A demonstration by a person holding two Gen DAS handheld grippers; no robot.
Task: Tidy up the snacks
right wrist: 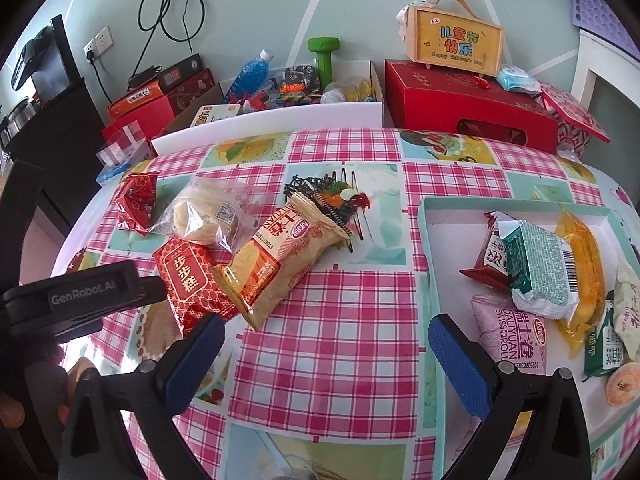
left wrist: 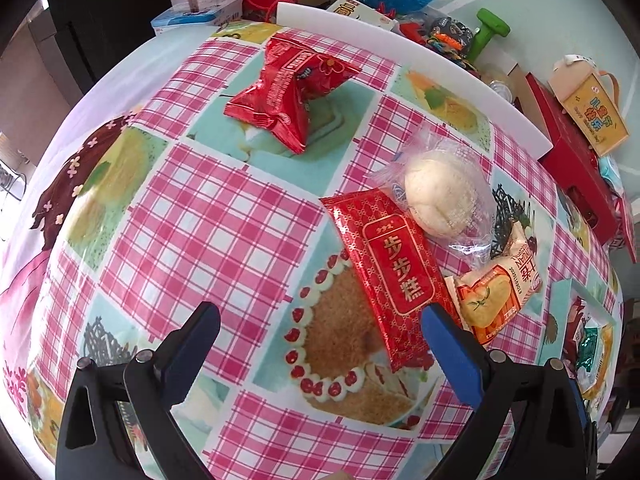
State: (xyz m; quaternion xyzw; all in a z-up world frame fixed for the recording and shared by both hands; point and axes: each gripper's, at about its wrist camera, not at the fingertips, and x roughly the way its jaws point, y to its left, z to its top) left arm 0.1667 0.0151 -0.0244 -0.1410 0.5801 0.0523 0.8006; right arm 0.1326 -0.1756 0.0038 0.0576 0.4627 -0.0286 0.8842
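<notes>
On the checked tablecloth [right wrist: 320, 320] four snacks lie loose while a shallow teal-rimmed tray [right wrist: 430, 248] on the right already holds several packets. Nearest the left gripper [left wrist: 320, 344] is the flat red packet [left wrist: 384, 276], printed 步步糕 in gold; it lies just ahead and slightly to the right of that gripper, its long axis running away from the camera and leaning leftward, its near end close beside the blue right-hand pad. Both grippers stand wide open and hold nothing. The right gripper [right wrist: 326, 344] hovers over bare cloth between the loose group and the tray, with the cream-and-orange packet [right wrist: 280, 256] ahead to its left, its long axis diagonal and one end overlapping the red packet. A pale bun in clear wrap [left wrist: 440, 196] touches the red packet's far end, and a crumpled red bag [left wrist: 288, 92] lies well apart, farther back. By my judgement the left gripper is best placed for the red packet. Readable elsewhere: "GenRobot.AI" on the left gripper's body, "DALIYUAN SWISS ROLL" on a pink packet [right wrist: 508, 328] in the tray, and 儿童节快乐 "Happy Children's Day" on a wooden box [right wrist: 456, 42].
</notes>
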